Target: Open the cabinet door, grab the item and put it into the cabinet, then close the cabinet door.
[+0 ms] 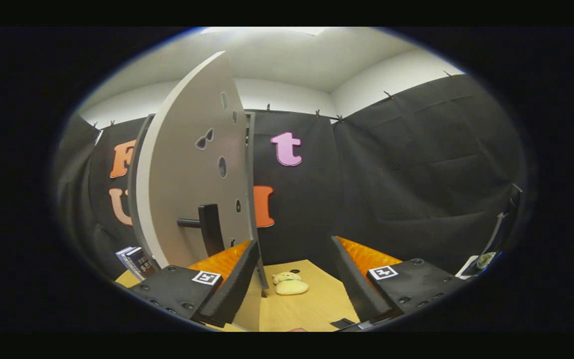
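Note:
The grey cabinet door [187, 169] stands swung open, ahead and to the left of my gripper [294, 279]. Its dark handle [207, 227] juts out low on the door, just above my left finger [229, 279]. A small pale plush toy [289, 283] lies on the wooden table [312, 309], in line with the gap between my fingers and a little beyond them, close to the door's lower corner. The gripper is open and holds nothing. The cabinet's inside is hidden behind the door.
A stack of dark books [135, 262] lies on the table left of the door. At the far right a slanted stand [499, 239] rises over a white sheet with a small object [481, 260]. Black cloth walls close the booth behind.

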The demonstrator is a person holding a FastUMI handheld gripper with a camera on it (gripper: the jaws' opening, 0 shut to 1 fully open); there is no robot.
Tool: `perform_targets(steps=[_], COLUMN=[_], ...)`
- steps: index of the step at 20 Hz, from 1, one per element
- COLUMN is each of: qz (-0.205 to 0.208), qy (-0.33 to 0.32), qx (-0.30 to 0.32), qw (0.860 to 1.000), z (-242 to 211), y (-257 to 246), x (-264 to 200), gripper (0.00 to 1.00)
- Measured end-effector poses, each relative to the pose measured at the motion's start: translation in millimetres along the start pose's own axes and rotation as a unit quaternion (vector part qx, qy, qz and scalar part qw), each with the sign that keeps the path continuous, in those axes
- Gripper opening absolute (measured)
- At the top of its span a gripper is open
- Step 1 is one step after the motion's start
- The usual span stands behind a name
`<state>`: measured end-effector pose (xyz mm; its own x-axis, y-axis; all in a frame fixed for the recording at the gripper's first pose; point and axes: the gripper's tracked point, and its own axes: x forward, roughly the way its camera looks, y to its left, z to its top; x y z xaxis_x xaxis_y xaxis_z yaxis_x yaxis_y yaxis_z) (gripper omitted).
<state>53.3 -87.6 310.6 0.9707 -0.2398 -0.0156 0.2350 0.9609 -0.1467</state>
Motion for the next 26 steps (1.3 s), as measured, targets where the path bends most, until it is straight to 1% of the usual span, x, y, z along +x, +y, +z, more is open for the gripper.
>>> perform_targets(steps=[2, 4, 6, 8, 10, 16, 21, 23, 26], qz=[0.027, 0.071, 0.119, 0.157, 0.184, 0.236, 0.264, 0.267, 0.259], qy=[0.001, 0.005, 0.022, 0.043, 0.058, 0.056, 0.061, 0.061, 0.05], qx=[0.004, 0.019, 0.038, 0.048, 0.045, 0.009, 0.023, 0.022, 0.011], qw=[1.0, 0.997, 0.992, 0.985, 0.98, 0.97, 0.962, 0.962, 0.964], z=[-3, -7, -19, -32, -37, -36, -40, -41, -39], y=[28, 60, 95, 124, 150, 211, 261, 267, 268], x=[-1, -1, 6, 13, 19, 30, 44, 48, 56], gripper=[0.92, 0.92, 0.93, 0.94, 0.96, 0.96, 0.96, 0.96, 0.96])
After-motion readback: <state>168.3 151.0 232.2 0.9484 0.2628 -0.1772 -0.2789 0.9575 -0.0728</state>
